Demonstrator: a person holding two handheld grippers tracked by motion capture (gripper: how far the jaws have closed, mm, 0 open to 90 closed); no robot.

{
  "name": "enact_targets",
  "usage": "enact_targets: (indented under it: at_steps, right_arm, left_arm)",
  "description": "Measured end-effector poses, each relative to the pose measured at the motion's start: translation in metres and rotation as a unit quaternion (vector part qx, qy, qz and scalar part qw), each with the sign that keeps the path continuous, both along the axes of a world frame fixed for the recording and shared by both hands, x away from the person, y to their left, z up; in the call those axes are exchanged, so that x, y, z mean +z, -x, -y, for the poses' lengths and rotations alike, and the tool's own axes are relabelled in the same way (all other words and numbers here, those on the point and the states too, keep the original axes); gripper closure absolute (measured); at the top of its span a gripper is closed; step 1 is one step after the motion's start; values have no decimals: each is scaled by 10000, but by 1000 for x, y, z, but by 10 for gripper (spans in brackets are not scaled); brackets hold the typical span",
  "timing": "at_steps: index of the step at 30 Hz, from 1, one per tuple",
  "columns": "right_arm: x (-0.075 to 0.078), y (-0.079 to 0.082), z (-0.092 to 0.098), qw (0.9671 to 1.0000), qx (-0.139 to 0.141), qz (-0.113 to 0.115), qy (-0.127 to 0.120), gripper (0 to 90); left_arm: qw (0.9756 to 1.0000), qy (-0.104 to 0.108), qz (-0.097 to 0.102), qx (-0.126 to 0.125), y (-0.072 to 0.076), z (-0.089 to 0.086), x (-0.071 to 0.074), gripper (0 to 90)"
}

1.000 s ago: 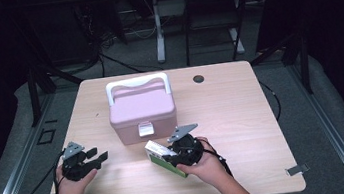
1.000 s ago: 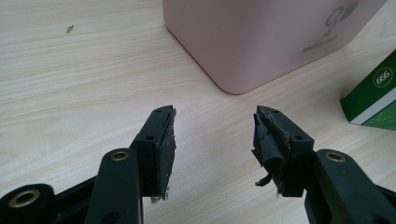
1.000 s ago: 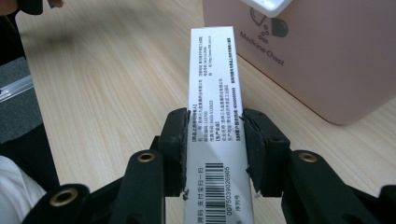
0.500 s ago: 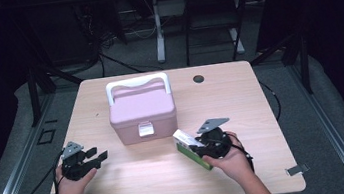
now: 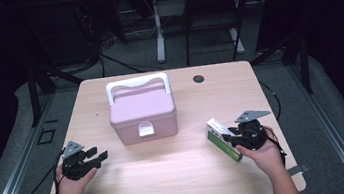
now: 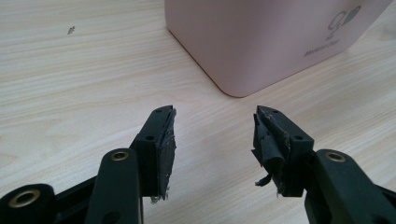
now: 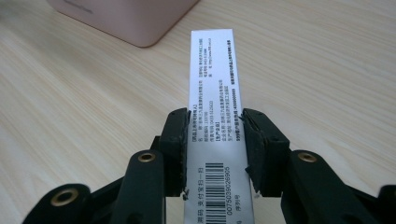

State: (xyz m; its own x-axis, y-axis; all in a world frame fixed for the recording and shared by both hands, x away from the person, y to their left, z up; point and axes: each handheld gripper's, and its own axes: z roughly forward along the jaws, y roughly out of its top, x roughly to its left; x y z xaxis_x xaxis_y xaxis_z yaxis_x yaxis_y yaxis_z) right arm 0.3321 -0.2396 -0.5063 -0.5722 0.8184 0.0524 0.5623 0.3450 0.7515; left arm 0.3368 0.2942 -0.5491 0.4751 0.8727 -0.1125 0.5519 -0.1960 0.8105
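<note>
A pink lidded box point(image 5: 142, 112) with a white handle stands mid-table, its latch toward me; its corner point(image 6: 261, 42) fills the top of the left gripper view. My right gripper point(image 5: 231, 139) is shut on a green and white carton point(image 5: 222, 138), held edge-up at the table's right front. In the right gripper view both pads clamp the carton's white printed side point(image 7: 215, 88), barcode near the jaws. My left gripper point(image 5: 98, 157) rests at the left front, open, nothing between its fingers point(image 6: 161, 140), pointing toward the pink box.
A dark round grommet point(image 5: 199, 79) sits near the table's far edge. Bare wood point(image 5: 170, 178) lies between the two hands. Dark floor, cables and stand legs surround the table. The pink box's corner point(image 7: 135, 23) lies ahead of the held carton.
My right gripper has carried the carton from in front of the pink box rightward to the table's right front. The left gripper has stayed put.
</note>
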Motion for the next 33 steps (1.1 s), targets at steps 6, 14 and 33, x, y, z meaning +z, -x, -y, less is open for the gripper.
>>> enact_targets:
  at_steps: [6, 14, 33]
  right_arm:
    - [0, 3, 26, 9999, -129, 74, 83, 618]
    - [-1, 4, 37, 9993, -303, 91, -198, 584]
    - [18, 16, -24, 9938, -106, 861, -693, 611]
  left_arm:
    - [10000, 9, 11, -6, 1, -1, 0, 480]
    - [10000, -9, -15, 8, 1, -1, -1, 480]
    - [9998, 128, -151, -64, 1, 3, 2, 534]
